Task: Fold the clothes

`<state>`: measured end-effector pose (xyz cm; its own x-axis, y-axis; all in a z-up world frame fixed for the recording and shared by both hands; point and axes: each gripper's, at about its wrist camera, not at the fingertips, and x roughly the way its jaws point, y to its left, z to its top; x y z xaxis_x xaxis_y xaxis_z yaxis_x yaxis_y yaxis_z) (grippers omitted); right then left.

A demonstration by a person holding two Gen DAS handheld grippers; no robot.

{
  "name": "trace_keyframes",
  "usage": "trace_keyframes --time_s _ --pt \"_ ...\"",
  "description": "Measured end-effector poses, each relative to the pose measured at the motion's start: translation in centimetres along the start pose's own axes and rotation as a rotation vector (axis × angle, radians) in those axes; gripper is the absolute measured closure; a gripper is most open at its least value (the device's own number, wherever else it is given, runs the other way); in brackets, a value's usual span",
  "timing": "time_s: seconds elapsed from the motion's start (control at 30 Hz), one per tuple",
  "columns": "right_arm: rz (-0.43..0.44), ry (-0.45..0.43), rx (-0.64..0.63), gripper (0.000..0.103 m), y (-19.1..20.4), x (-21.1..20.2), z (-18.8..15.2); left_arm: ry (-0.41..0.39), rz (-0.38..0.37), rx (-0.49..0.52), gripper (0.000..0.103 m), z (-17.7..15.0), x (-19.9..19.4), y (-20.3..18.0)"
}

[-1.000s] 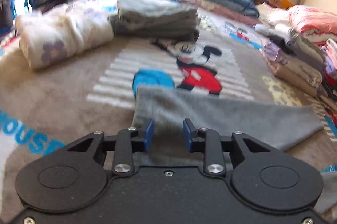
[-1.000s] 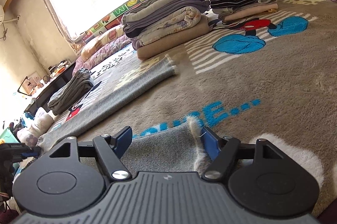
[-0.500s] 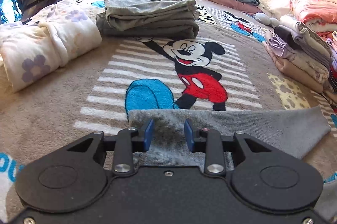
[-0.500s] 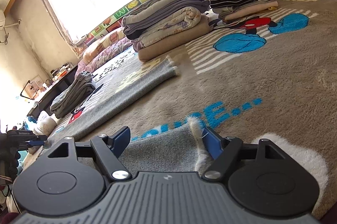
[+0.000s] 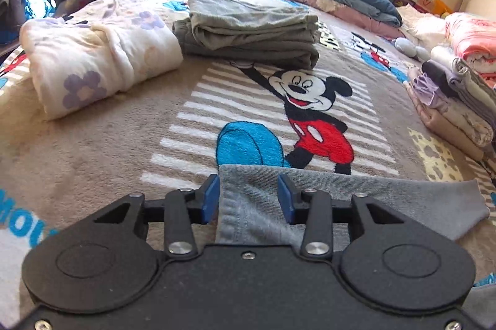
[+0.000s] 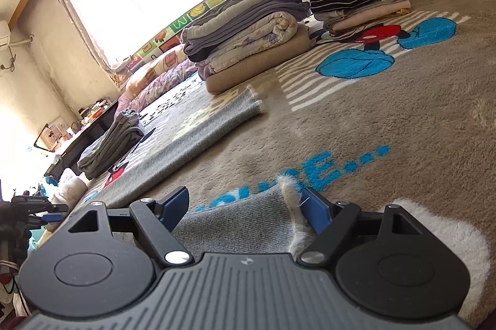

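Grey garment (image 5: 356, 200) lies flat on the Mickey blanket (image 5: 93, 144), not yet folded. Left gripper (image 5: 248, 195) and right gripper (image 6: 245, 204) sit at its edges, jaws apart, gripping nothing. Folded stacks (image 6: 248, 35) already done nearby; this piece remains.

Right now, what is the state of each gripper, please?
Left gripper: open, jaws on either side of the grey garment edge, holding nothing.
Right gripper: open over the garment's fuzzy end, holding nothing.

Both wrist cameras sit low, close over the Mickey Mouse blanket (image 5: 93, 144). Both see the grey garment (image 5: 387, 203) and the folded grey stack (image 6: 111, 144).
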<state>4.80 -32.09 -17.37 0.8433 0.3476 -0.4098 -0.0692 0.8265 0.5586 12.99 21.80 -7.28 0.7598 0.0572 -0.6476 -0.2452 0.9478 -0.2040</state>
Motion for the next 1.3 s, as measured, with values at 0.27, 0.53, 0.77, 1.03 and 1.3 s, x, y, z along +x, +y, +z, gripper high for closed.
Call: trace_keyframes --time_s 0.27,0.53,0.77,1.03,1.3 --pt "0.003 -0.002 0.007 0.023 -0.1 0.0 0.0 0.003 -0.072 0.132 0.064 -5.1 -0.6 -1.2" --pt "0.006 -0.004 0.016 0.023 -0.1 -0.1 0.1 -0.089 -0.089 0.296 0.064 -5.7 -2.5 -7.7" --pt "0.014 -0.005 0.026 0.023 -0.3 -0.1 0.1 0.042 -0.085 0.477 0.063 -8.4 2.9 -14.3" --pt "0.028 -0.007 0.043 0.022 -0.6 0.0 0.2 -0.067 -0.117 0.470 0.064 -7.6 1.7 -17.4" --pt "0.027 -0.030 0.058 0.025 -0.8 -0.3 0.4 0.017 -0.100 0.485 0.054 -7.1 2.7 -18.3"
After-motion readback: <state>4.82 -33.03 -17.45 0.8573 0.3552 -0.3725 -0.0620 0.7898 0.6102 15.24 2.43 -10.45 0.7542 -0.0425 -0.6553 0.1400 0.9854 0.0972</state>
